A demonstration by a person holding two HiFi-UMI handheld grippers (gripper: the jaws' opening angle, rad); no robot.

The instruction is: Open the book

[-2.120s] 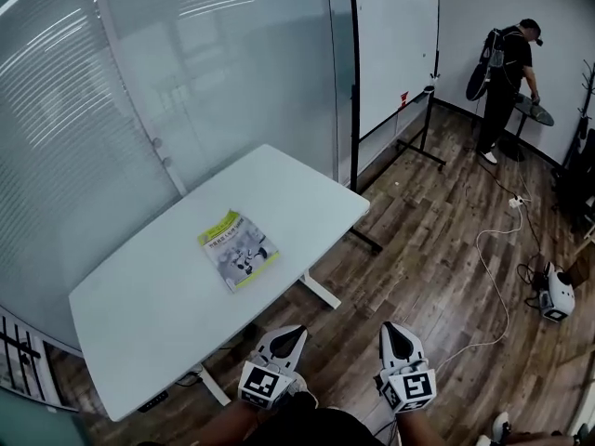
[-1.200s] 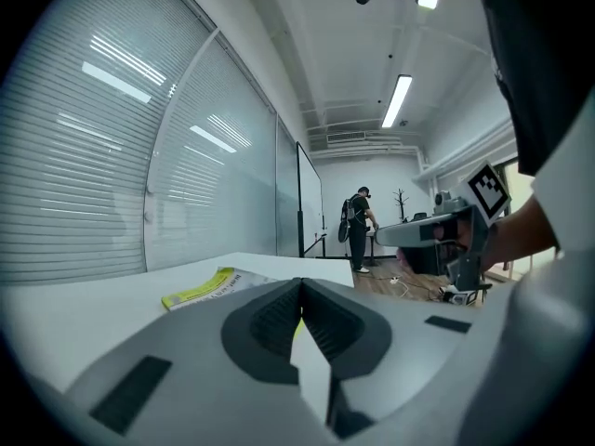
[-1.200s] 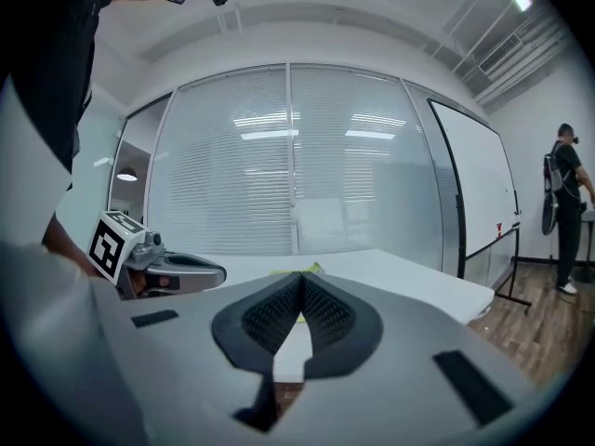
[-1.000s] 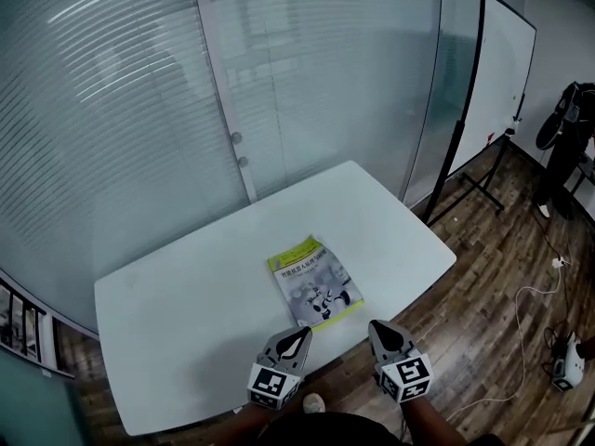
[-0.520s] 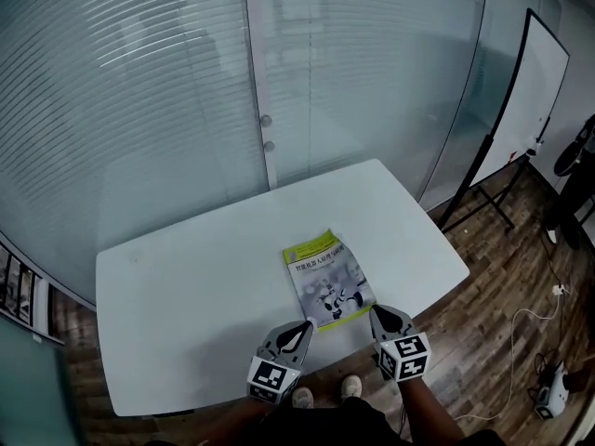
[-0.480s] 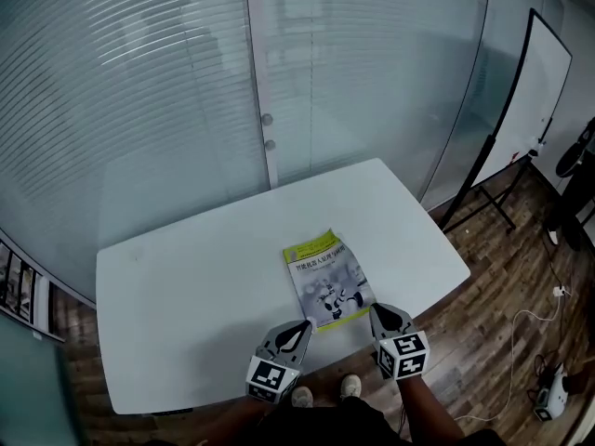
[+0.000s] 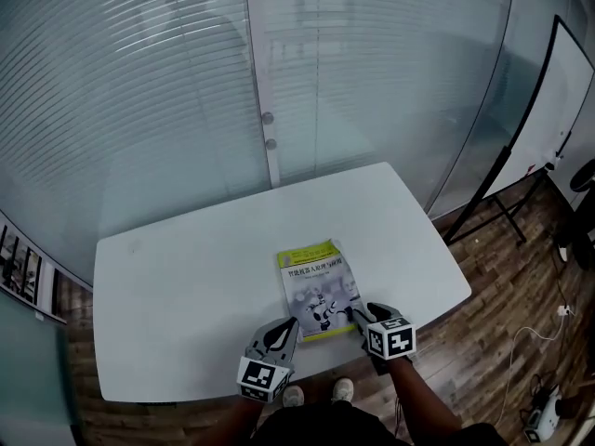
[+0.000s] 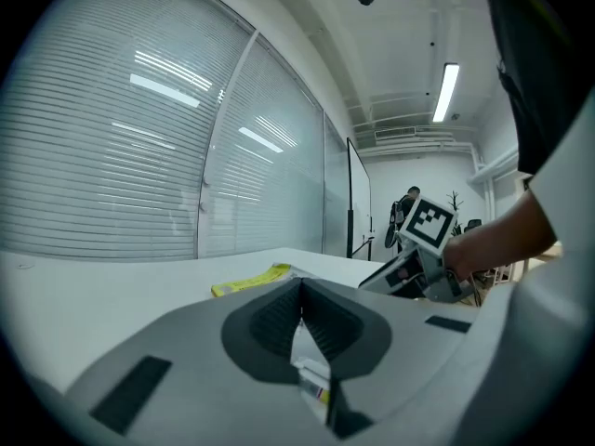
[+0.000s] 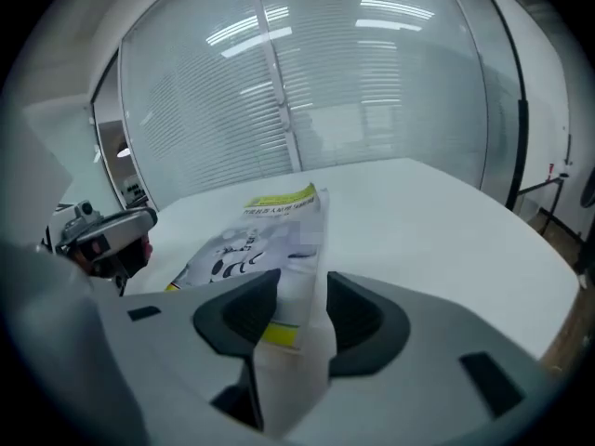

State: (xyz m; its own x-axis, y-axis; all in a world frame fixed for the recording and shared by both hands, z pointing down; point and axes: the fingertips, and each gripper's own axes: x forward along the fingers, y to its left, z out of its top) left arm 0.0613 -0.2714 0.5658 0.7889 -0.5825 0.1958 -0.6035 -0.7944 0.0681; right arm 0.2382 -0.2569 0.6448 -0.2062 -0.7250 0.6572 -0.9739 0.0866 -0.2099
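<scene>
Book (image 7: 316, 284) closed and flat on white desk (image 7: 177, 277), cover up, close to the front edge and right of centre, yellow-green band at the far end. Long axis running away from the person, far end leaning a little left in head view. Spine probably along the left long side and free edge on the right, going by the cover layout: a judgement only, not readable here. Right gripper (image 7: 359, 312) clearly the nearer one for the lift, at the book's near right corner, pointing forward and down. Jaws opening, wide apart, with the near right corner of the cover showing in the gap in right gripper view. Pads not pressing on it, nothing held. Left gripper (image 7: 287, 327) just beside the near left corner, low over the desk and roughly level, jaws together with nothing between them. Key relation: free corner straight ahead of the right gripper and between its jaws, cover lying flat against the pages below. Next move likely needing one jaw slipped under the cover alone, then a swing up and over toward the left about the long axis. Left gripper well placed to pin the spine side. Risk of catching several pages, or of pushing the whole book away across the smooth desk.
</scene>
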